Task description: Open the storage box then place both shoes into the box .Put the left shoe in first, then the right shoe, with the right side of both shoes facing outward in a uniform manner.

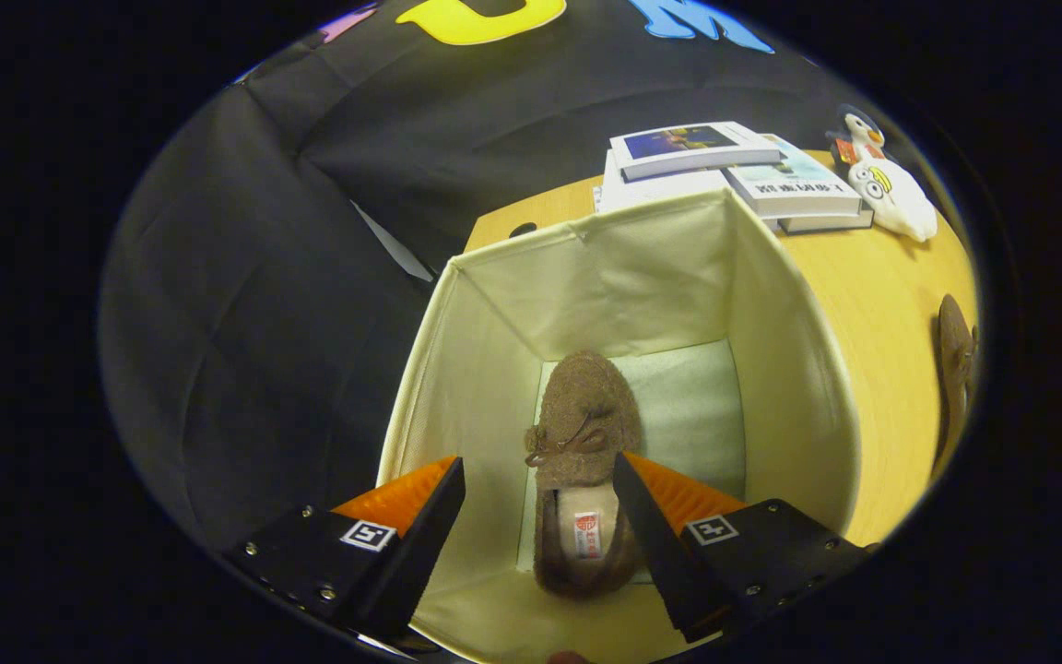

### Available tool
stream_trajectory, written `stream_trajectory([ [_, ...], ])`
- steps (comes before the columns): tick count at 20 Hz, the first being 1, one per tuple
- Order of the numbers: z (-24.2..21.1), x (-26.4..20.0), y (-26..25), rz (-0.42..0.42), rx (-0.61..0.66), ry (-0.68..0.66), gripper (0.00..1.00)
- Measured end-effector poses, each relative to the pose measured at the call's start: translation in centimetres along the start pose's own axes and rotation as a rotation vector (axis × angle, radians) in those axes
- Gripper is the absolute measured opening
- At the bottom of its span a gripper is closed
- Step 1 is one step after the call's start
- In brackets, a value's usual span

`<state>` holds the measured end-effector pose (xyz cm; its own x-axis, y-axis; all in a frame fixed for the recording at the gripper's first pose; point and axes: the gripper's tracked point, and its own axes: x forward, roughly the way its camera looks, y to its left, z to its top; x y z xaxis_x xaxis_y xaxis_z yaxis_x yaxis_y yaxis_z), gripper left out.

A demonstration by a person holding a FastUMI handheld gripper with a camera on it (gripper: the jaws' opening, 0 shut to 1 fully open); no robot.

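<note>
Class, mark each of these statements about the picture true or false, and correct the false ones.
1. A brown shoe lies on the floor of the open storage box. True.
2. The claw is shut on that shoe. False: its fingers stand open above the box, the shoe seen between them.
3. A second shoe lies on the wooden table outside the box. True.
4. The books are stacked inside the box. False: they sit on the table beyond it, beside a penguin toy.

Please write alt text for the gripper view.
One brown shoe lies on the floor of the open cream storage box, below the open tool. A second brown shoe waits on the wooden table, near stacked books.
</note>
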<state>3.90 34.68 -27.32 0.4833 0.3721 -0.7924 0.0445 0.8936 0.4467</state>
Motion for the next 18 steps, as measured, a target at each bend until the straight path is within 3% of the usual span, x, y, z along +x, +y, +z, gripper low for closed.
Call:
stream_trajectory([
  [8,4.2,-7.6,-1.7,0.04,-0.193,-0.138,0.98],
  [18,8.1,-15.3,-13.4,-0.126,-0.286,-0.283,0.99],
])
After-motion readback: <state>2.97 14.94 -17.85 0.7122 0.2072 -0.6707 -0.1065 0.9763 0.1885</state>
